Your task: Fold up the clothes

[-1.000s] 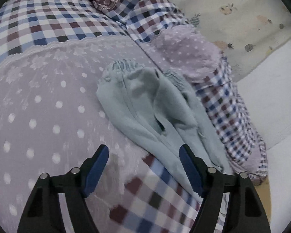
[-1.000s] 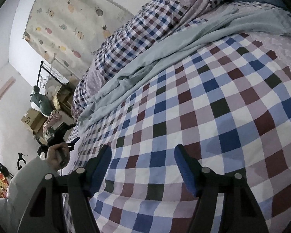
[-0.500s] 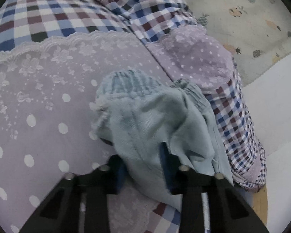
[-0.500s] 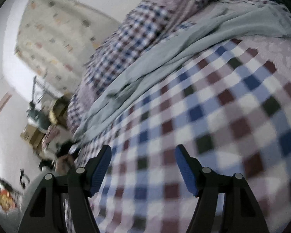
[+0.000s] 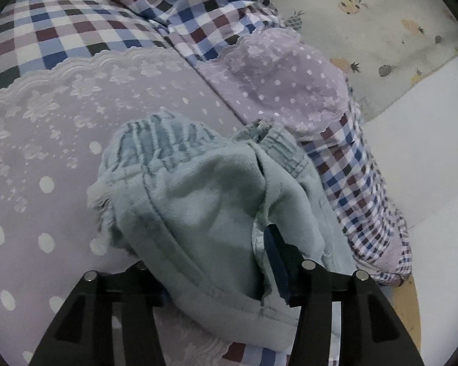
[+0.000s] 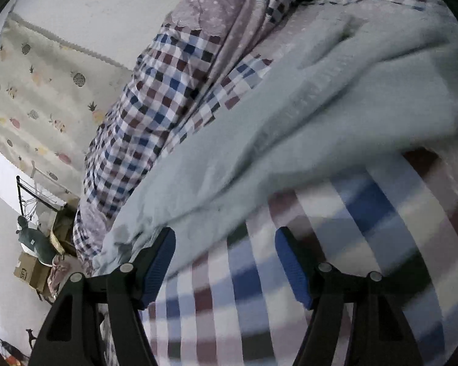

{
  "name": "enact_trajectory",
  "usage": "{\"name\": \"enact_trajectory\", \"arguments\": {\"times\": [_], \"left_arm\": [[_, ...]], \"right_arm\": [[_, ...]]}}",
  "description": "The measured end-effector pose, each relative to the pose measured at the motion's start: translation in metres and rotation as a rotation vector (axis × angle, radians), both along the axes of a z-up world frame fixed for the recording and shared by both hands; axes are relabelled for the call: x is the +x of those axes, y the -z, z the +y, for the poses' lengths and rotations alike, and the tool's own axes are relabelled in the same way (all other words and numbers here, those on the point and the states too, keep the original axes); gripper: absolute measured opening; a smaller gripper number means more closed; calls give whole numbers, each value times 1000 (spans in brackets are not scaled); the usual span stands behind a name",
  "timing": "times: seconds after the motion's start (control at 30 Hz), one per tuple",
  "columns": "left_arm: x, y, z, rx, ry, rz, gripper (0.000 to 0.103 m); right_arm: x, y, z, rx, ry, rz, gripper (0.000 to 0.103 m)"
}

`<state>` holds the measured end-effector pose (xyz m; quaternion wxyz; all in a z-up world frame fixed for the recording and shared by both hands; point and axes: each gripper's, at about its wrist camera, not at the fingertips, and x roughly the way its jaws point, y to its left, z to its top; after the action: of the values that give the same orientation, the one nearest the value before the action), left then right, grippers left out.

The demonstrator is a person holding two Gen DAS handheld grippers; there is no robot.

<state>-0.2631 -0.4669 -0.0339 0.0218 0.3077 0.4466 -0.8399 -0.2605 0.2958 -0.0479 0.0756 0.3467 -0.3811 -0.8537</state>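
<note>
A pale blue-green pair of trousers (image 5: 198, 201) lies on the bed, its gathered waistband end bunched up in the left wrist view. My left gripper (image 5: 210, 253) has that bunched cloth between its jaws, which are opening slightly. The right blue pad (image 5: 274, 259) presses the fabric; the left pad is hidden under it. In the right wrist view the rest of the trousers (image 6: 320, 116) stretches across the bed. My right gripper (image 6: 226, 250) stands open just at the cloth's near edge, above the checked cover, with nothing gripped.
The bed carries a checked quilt (image 5: 61, 30) and a lilac dotted lace cover (image 5: 45, 140). A rolled checked blanket (image 6: 155, 106) lies along the far side. A fruit-print cloth (image 6: 45, 91) hangs on the wall, and boxes (image 6: 30, 268) and a rack stand on the floor.
My left gripper moved forward and closed on the waistband end, bunching the cloth up. My right gripper swept across the checked cover up to the trousers' edge, still open.
</note>
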Motion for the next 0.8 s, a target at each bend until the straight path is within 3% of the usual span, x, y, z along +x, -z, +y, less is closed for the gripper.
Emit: {"name": "enact_trajectory", "arguments": {"times": [0.07, 0.3, 0.33, 0.37, 0.4, 0.43, 0.63, 0.7, 0.77, 0.8], "left_arm": [[0, 2, -1, 11, -1, -4, 15], [4, -3, 1, -12, 9, 47, 4], [5, -4, 1, -12, 6, 54, 4], [7, -7, 1, -15, 4, 64, 3], [8, -9, 2, -18, 1, 75, 3], [10, -13, 3, -21, -2, 88, 3], [20, -35, 9, -23, -10, 154, 3], [20, -40, 9, -16, -6, 164, 3], [20, -43, 7, -9, -4, 169, 3], [19, -45, 7, -5, -1, 175, 3]], "right_arm": [[-16, -1, -3, 24, -10, 4, 73], [-41, 1, -22, 128, -4, -19, 70], [-39, 1, -24, 142, -3, -18, 55], [-36, 4, -23, 117, -2, -33, 28], [-34, 8, -22, 82, -1, -52, 18], [-32, 12, -21, 48, 1, -72, 15], [-17, 17, -27, -40, 88, -156, 15], [-12, 15, -29, -58, 111, -174, 23], [-14, 14, -35, -65, 114, -153, 45], [-17, 14, -38, -57, 110, -141, 51]]}}
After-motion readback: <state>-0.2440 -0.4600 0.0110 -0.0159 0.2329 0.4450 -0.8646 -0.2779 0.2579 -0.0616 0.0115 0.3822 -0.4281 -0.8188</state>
